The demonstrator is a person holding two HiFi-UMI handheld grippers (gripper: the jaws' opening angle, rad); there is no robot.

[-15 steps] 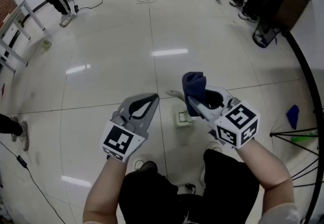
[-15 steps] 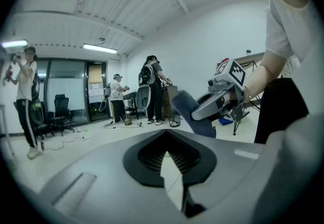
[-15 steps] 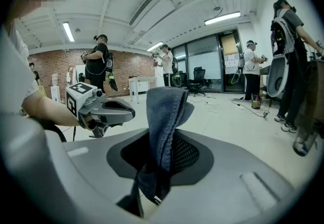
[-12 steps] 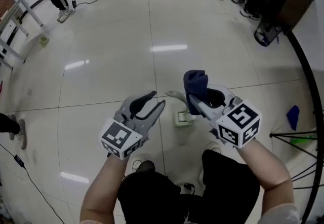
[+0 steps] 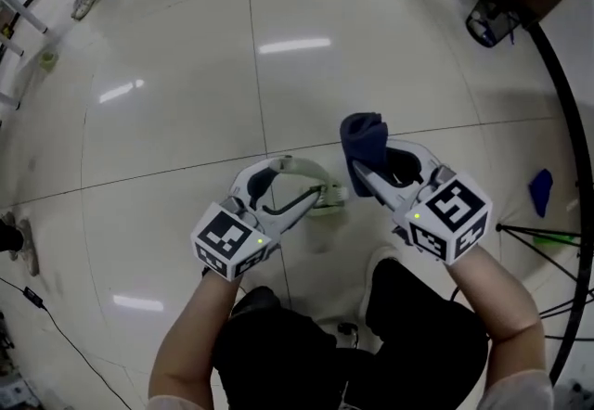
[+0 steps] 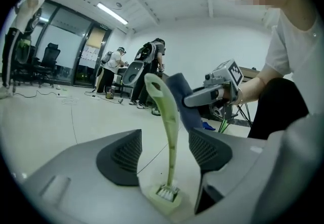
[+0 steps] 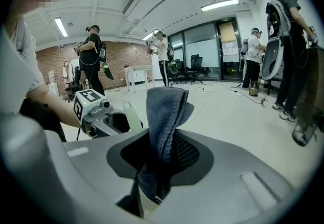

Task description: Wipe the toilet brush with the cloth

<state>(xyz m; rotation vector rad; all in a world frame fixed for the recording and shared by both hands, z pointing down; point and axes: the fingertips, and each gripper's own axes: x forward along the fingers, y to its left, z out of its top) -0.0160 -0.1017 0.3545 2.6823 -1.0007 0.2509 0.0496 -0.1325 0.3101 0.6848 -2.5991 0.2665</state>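
The pale green toilet brush (image 5: 323, 198) stands in its holder on the floor, its curved handle (image 6: 169, 132) rising between the jaws of my left gripper (image 5: 302, 179). The left jaws stand apart on either side of the handle, with gaps on both sides, so my left gripper (image 6: 167, 153) is open. My right gripper (image 5: 373, 167) is shut on a dark blue cloth (image 5: 362, 141), which sticks up out of the jaws (image 7: 167, 109) just right of the brush. In the right gripper view, the left gripper (image 7: 96, 109) and the brush handle (image 7: 130, 116) show at left.
White tiled floor all round. A black wire basket (image 5: 492, 26) sits at the far right, and a black curved rail (image 5: 566, 121) runs down the right edge past a blue object (image 5: 540, 187). Other people and office chairs (image 7: 195, 68) stand in the background.
My left gripper has moved right to the brush and its jaws have opened around the handle. The right gripper with the cloth has barely moved. The head view has tilted down.
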